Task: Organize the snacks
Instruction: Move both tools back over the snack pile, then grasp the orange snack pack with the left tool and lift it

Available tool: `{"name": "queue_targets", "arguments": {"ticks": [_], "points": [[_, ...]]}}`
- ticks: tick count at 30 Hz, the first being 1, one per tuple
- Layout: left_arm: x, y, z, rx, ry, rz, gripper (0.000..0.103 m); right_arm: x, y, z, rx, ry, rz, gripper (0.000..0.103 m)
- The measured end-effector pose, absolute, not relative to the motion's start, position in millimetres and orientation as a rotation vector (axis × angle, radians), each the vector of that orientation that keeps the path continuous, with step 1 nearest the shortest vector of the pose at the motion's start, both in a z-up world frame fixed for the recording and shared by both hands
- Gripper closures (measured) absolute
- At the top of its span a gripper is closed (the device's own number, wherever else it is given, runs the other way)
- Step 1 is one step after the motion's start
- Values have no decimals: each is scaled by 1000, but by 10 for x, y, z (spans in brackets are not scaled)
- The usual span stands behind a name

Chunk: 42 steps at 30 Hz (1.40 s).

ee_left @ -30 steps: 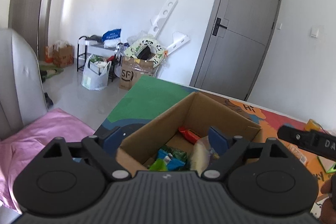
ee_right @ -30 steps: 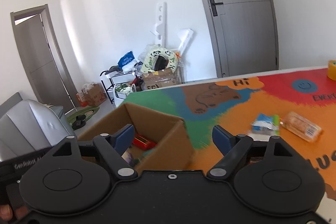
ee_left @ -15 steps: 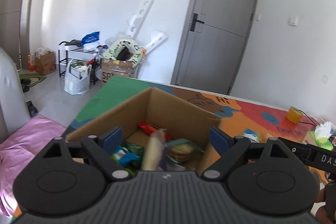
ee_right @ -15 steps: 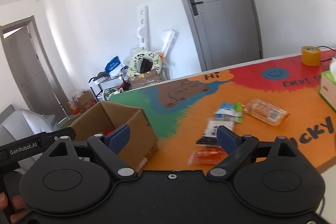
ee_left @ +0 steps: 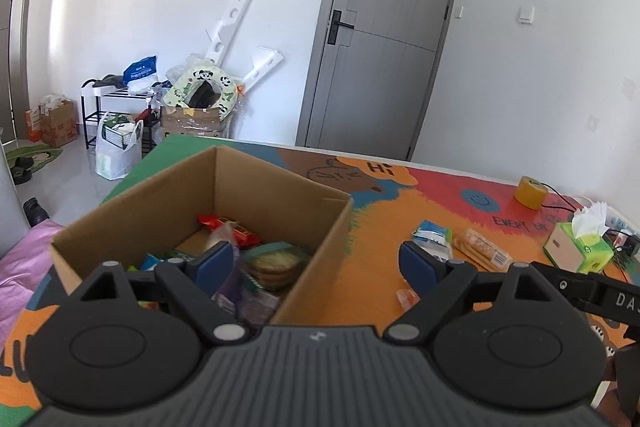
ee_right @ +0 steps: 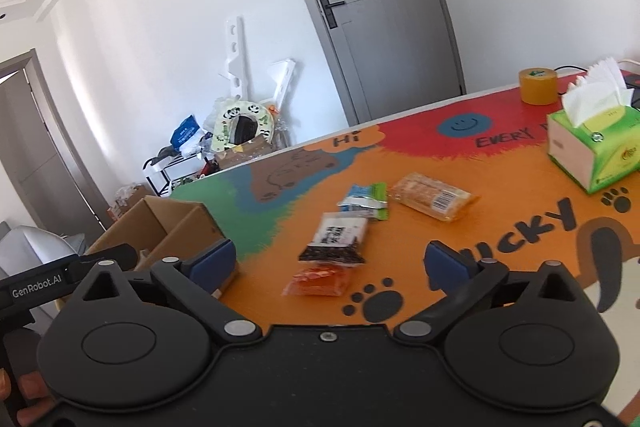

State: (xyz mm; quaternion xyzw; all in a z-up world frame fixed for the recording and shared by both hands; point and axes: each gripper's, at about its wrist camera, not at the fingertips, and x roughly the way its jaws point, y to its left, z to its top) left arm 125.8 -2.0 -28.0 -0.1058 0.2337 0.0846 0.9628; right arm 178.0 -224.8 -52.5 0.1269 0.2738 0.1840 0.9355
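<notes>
An open cardboard box stands at the table's left end and holds several snack packs, among them a red pack and a cookie pack. My left gripper is open and empty over the box's right wall. My right gripper is open and empty above the loose snacks: a small orange pack, a black-and-white pack, a blue-green pack and a long clear cracker pack. The box also shows in the right wrist view.
A green tissue box and a yellow tape roll stand at the table's far right. A colourful mat covers the table. Beyond the table's far edge are a grey door, a shelf and clutter on the floor.
Both grippers swung right along the table. A pale snack pack that was between the left gripper's fingers dropped into the box. The right gripper went from the box to over the loose snacks.
</notes>
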Motion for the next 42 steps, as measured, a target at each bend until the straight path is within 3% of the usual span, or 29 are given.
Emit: {"name": "queue_targets", "arguments": {"ticks": [28, 35, 42], "points": [[1821, -630, -544, -181, 551, 92, 14, 2050, -2724, -870, 312, 616, 336, 0], [1992, -753, -640, -192, 569, 59, 14, 2186, -2725, -957, 307, 640, 341, 7], [2194, -846, -838, -196, 623, 32, 15, 2300, -2710, -1019, 296, 654, 333, 7]]}}
